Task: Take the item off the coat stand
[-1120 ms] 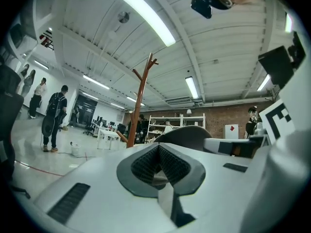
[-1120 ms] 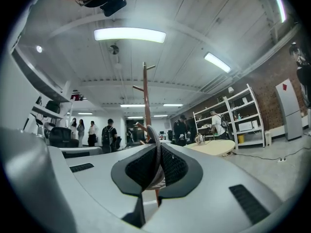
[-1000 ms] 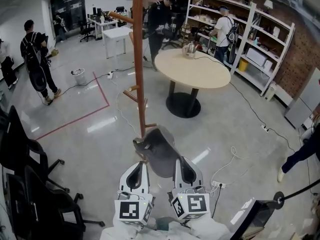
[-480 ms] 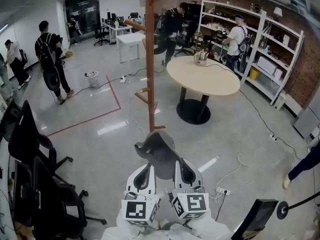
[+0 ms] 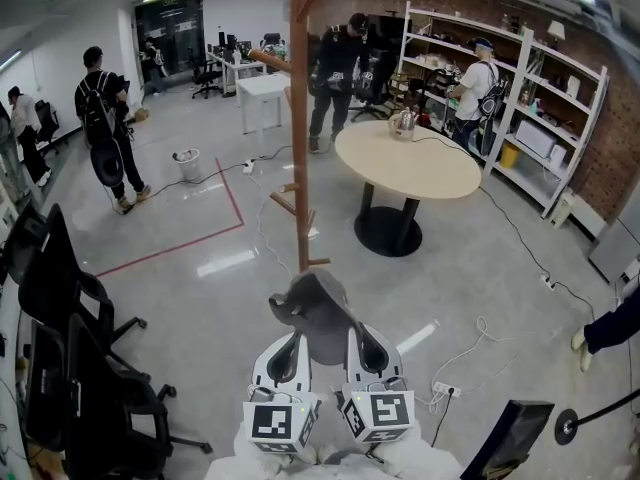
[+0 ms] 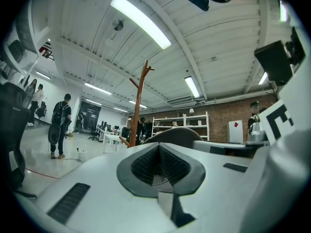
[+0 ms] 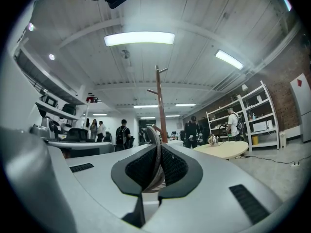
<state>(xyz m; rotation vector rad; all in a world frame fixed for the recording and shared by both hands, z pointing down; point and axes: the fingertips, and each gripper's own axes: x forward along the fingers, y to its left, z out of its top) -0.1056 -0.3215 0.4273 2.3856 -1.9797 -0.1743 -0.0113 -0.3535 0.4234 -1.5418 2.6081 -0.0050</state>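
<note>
A dark grey cap [image 5: 316, 314] hangs in front of me, clear of the brown wooden coat stand [image 5: 300, 118]. My right gripper [image 5: 372, 344] is shut on the cap's edge. In the right gripper view the grey brim [image 7: 155, 147] is pinched between the black pads of the right gripper [image 7: 156, 171], with the coat stand [image 7: 159, 106] behind it. My left gripper [image 5: 284, 354] is beside the cap on its left. In the left gripper view the left gripper [image 6: 158, 166] has its pads together with nothing between them, and the cap [image 6: 181, 133] shows just beyond its tip.
A round beige table [image 5: 405, 158] stands right of the coat stand. Black office chairs [image 5: 70, 368] fill the left edge. Metal shelves [image 5: 520, 98] line the right wall. Cables and a power strip [image 5: 445, 388] lie on the floor. Several people stand further back.
Both grippers and the cap have drawn back from the coat stand; the cap, earlier against the low peg, now hangs apart from it.
</note>
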